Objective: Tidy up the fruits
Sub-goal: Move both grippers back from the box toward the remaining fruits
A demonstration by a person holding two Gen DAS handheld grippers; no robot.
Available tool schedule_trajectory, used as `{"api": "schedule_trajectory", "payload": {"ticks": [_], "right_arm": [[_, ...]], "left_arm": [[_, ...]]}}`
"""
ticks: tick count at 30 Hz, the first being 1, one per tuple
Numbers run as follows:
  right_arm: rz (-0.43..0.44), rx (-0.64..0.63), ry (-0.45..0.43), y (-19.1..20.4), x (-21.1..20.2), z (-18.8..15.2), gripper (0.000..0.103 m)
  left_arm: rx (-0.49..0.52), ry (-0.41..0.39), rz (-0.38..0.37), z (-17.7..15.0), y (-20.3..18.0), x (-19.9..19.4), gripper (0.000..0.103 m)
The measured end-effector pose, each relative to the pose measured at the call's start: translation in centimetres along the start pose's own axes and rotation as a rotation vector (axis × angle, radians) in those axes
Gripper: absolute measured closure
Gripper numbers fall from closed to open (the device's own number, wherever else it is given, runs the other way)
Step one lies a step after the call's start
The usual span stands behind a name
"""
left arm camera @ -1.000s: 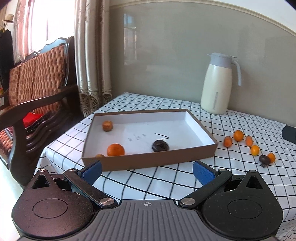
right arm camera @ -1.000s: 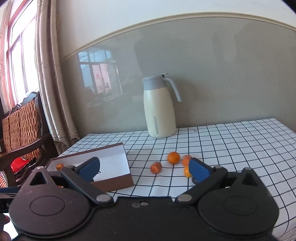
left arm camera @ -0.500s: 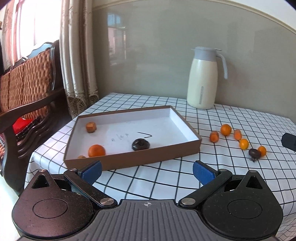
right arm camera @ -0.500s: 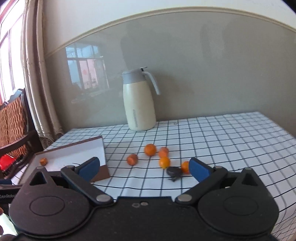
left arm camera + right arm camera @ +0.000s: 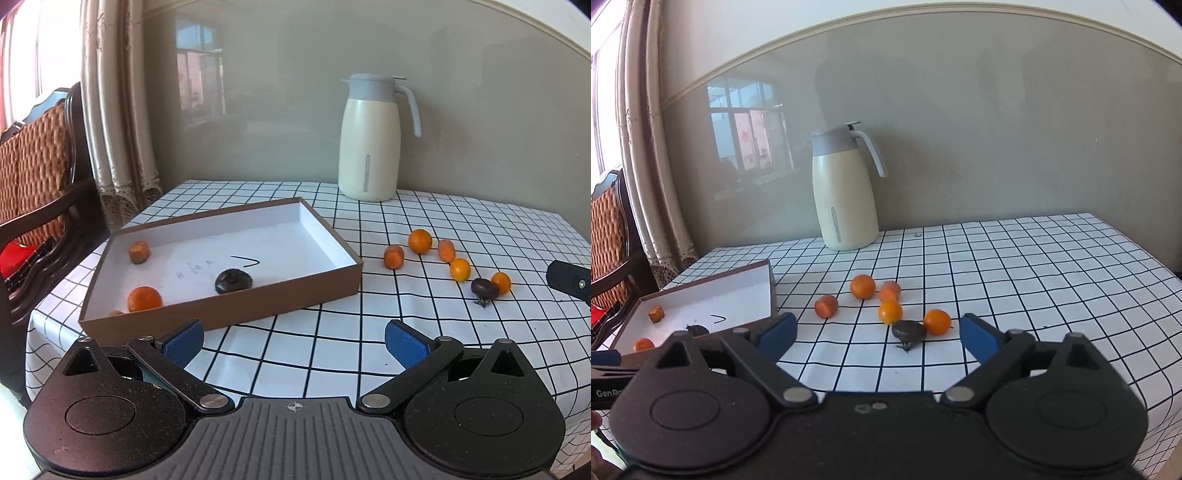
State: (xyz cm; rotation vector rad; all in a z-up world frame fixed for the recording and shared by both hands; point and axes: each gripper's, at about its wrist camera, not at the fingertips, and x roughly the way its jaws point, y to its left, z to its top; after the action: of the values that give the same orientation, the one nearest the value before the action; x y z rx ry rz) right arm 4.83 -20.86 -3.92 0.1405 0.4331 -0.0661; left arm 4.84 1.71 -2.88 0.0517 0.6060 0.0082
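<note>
**Both grippers spread above the checked cloth, loose fruit beside the box**

Left wrist view: the left gripper (image 5: 293,341) hangs over the near edge of the table (image 5: 461,343) with its blue pads (image 5: 183,341) spread wide and nothing between them. Just past the pads lies the shallow brown box (image 5: 221,314), set toward the table's left edge. Inside it, a small orange piece (image 5: 139,252) lies near the far left corner, a round orange fruit (image 5: 144,299) near the front left corner, and a dark fruit (image 5: 233,281) near the middle of the front wall. To the right of the box, on the bare cloth, five small orange fruits (image 5: 420,241) and one dark fruit with a stem (image 5: 484,287) lie in a loose cluster, apart from the box. A cream jug (image 5: 369,138) stands upright at the far edge against the wall. A black part of the right gripper (image 5: 570,282) shows at the right edge of the picture.

Right wrist view: the right gripper (image 5: 878,336) has its jaws standing wide, having just been closing a little, and they grip nothing. The dark fruit with a stem (image 5: 908,331) lies on the cloth between and just beyond the pads, touching or almost touching an orange fruit on its right. The other orange fruits (image 5: 862,286) sit farther back toward the jug (image 5: 846,195). The box (image 5: 701,299) is at the left, its near corner hidden behind the left pad. A chair (image 5: 609,236) stands past the table's left edge.
</note>
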Motion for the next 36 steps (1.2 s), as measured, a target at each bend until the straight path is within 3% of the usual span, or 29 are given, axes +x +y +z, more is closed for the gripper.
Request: {"api": "schedule_trajectory", "payload": {"ticks": [16, 24, 27, 36], "right_arm": [[-0.025, 0.009, 0.026, -1.1, 1.1, -0.3, 0.032], [-0.042, 0.025, 0.036, -2.3, 2.1, -0.6, 0.043], [-0.045, 0.035, 0.049, -2.8, 2.6, -0.8, 0.053], [-0.045, 0.054, 0.077, -3.6, 4.4, -1.3, 0.060]], "left_arm": [[0.044, 0.009, -0.042, 0.5, -2.6, 1.6, 0.000], [0.068, 0.011, -0.063, 0.7, -4.0, 2.9, 0.000], [0.074, 0.014, -0.075, 0.7, -4.5, 3.5, 0.000], [0.100, 0.015, -0.102, 1.0, -6.3, 5.4, 0.000]]}}
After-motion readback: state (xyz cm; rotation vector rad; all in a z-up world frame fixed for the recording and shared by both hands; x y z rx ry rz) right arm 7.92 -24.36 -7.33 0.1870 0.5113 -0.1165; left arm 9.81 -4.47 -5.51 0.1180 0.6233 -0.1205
